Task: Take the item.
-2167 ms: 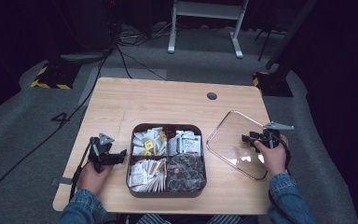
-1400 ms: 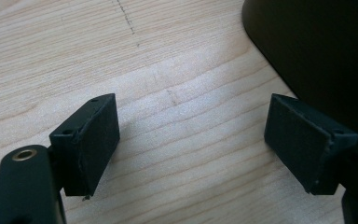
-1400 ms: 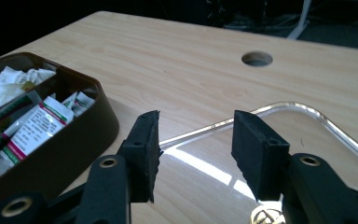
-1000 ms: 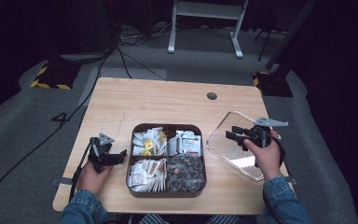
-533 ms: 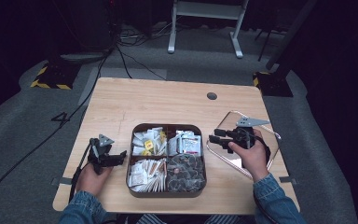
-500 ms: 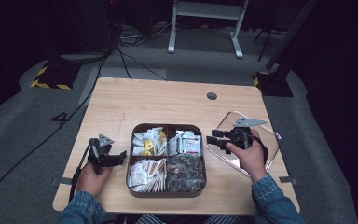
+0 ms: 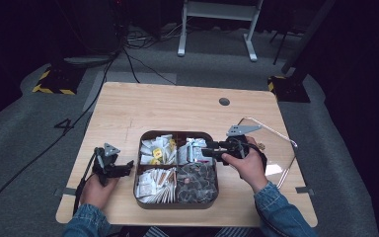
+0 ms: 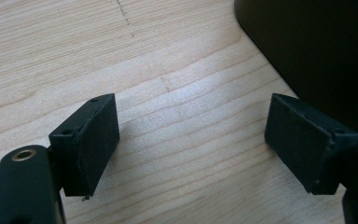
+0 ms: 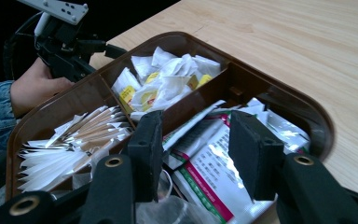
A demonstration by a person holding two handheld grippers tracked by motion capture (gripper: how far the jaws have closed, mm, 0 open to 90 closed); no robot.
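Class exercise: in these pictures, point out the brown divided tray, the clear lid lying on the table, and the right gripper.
brown divided tray (image 7: 137,174): high view, on its left rim.
clear lid (image 7: 282,148): high view, on the bare pane right of the hand.
right gripper (image 9: 193,140): right gripper view, midway between its fingertips, over the packets.

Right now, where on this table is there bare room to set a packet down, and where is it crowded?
The far half of the table, between the brown divided tray and the grommet hole, is bare wood. So is the left strip beyond the left gripper. It is crowded at the right: the clear lid lies there, with the right gripper over the tray's packets.
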